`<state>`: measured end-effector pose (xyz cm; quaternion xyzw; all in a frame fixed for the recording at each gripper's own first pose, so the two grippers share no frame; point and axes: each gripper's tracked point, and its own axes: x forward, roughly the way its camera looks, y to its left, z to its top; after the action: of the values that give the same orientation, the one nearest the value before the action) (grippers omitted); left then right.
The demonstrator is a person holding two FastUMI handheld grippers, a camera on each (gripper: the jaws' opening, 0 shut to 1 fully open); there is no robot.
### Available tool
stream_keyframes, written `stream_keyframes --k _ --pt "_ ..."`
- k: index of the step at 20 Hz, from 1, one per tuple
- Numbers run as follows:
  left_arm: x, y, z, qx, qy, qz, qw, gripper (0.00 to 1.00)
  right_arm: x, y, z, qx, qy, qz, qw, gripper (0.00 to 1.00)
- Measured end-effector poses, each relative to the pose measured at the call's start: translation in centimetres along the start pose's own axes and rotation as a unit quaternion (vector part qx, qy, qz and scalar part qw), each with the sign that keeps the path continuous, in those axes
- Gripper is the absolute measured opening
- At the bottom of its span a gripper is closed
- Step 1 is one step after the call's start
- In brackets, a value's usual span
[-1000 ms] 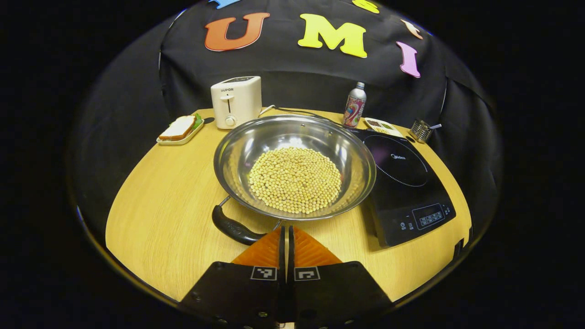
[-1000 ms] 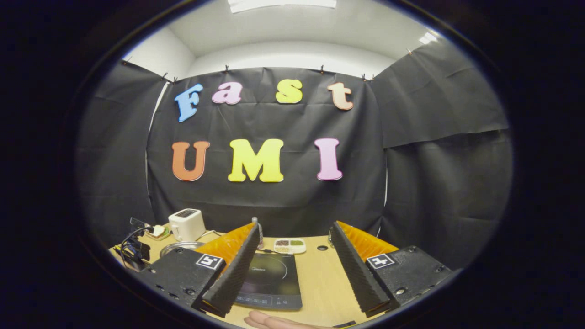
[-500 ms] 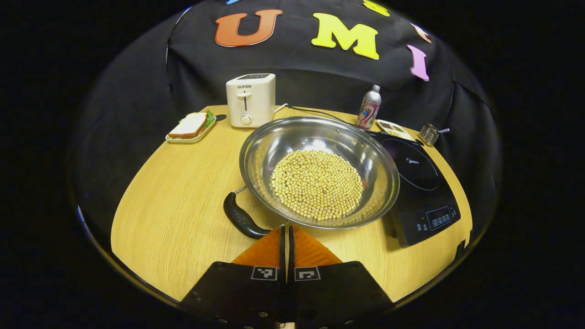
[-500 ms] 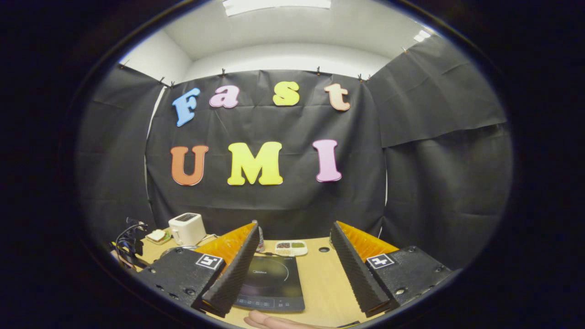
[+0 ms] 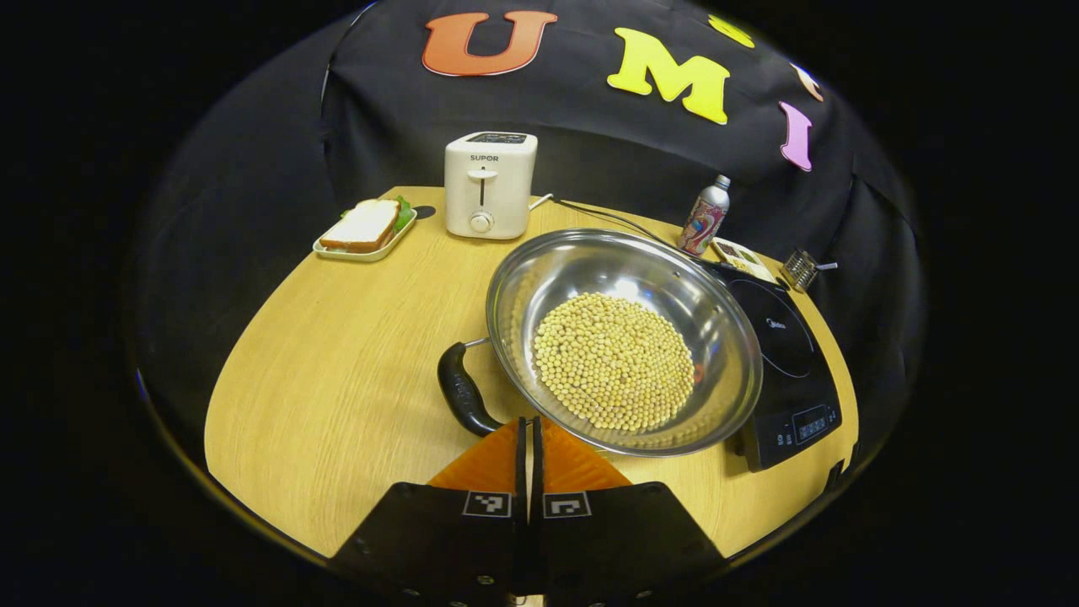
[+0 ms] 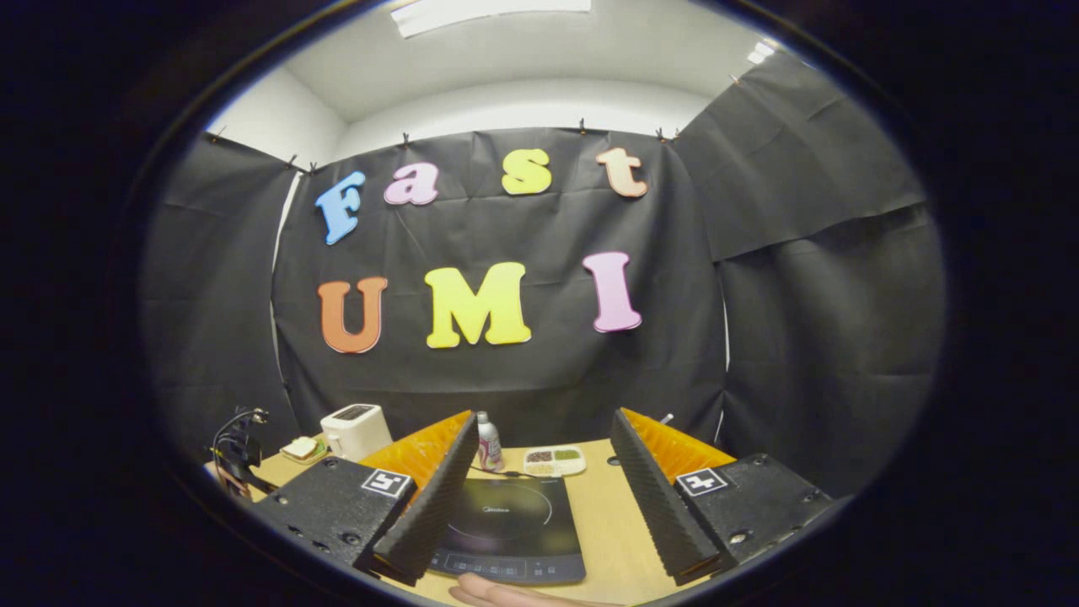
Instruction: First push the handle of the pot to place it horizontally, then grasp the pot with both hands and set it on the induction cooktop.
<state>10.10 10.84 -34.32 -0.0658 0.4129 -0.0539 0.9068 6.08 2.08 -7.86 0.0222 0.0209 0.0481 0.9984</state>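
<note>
Left gripper (image 5: 529, 430): fingers pressed together, nothing between them, tips low over the table (image 5: 337, 371) right at the near end of the pot's handle (image 5: 462, 390). Whether the tips touch the handle cannot be told.

Pot (image 5: 624, 337): wide steel bowl shape, standing on the table just left of the cooktop (image 5: 788, 354) in the left gripper view, its right rim overlapping the cooktop's edge. The bottom is covered by a round layer of beans (image 5: 615, 361). The black handle curves along the pot's near-left rim, held on two thin metal rods.

Behind the pot, in the left gripper view: toaster (image 5: 490, 185) with its cord running right, a tray with a sandwich (image 5: 367, 229) to the toaster's left, a bottle (image 5: 704, 217) at the far right, a small dish (image 5: 742, 257) and a wire holder (image 5: 799, 268) beyond the cooktop.

Right gripper (image 6: 539, 480): fingers wide apart, empty, held above the near edge of the table. Between them lies the cooktop (image 6: 506, 527), bare, control panel toward the camera. A hand (image 6: 506, 592) shows at the bottom edge of the right gripper view. Far off at the left, the other gripper (image 6: 234, 451) with its cables.
</note>
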Motion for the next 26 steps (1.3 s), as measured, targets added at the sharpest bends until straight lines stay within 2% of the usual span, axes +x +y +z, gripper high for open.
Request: stream_keyframes --k 4,5,6,11,18,22,23,24,26 --pt "1.2 1.5 1.4 0.002 0.001 0.015 1.0 0.0 0.9 0.1 0.0 -0.003 -0.009 -0.005 1.0 0.96" --pt "1.5 1.9 1.7 0.002 0.001 0.018 1.0 0.11 1.0 0.1 -0.1 -0.006 -0.009 -0.006 1.0 0.96" --pt "1.7 2.1 2.0 0.003 0.0 0.021 1.0 0.0 1.2 0.3 -0.3 -0.008 -0.01 -0.006 1.0 0.96" --pt "3.1 3.2 3.6 -0.005 0.001 0.03 1.0 0.0 1.8 1.1 -1.4 -0.02 -0.005 -0.008 1.0 0.96" --pt "4.0 3.7 4.8 -0.009 -0.006 0.02 1.0 0.0 2.6 2.0 -3.0 -0.02 0.013 -0.006 1.0 0.96" --pt "3.1 4.6 5.2 -0.007 -0.021 0.045 0.999 0.0 3.5 2.5 -3.7 -0.025 0.023 -0.016 0.999 0.96" --pt "2.8 4.7 5.2 -0.005 -0.025 0.048 0.999 0.11 3.7 2.9 -4.0 -0.027 0.028 -0.015 0.999 0.96" --pt "2.5 4.4 5.3 -0.007 -0.03 0.044 0.999 0.0 4.0 3.5 -4.9 -0.031 0.039 -0.011 0.999 0.96" --pt "1.3 3.6 5.8 -0.017 -0.047 0.03 0.998 0.0 4.6 4.6 -6.2 -0.031 0.058 -0.008 0.998 0.96"
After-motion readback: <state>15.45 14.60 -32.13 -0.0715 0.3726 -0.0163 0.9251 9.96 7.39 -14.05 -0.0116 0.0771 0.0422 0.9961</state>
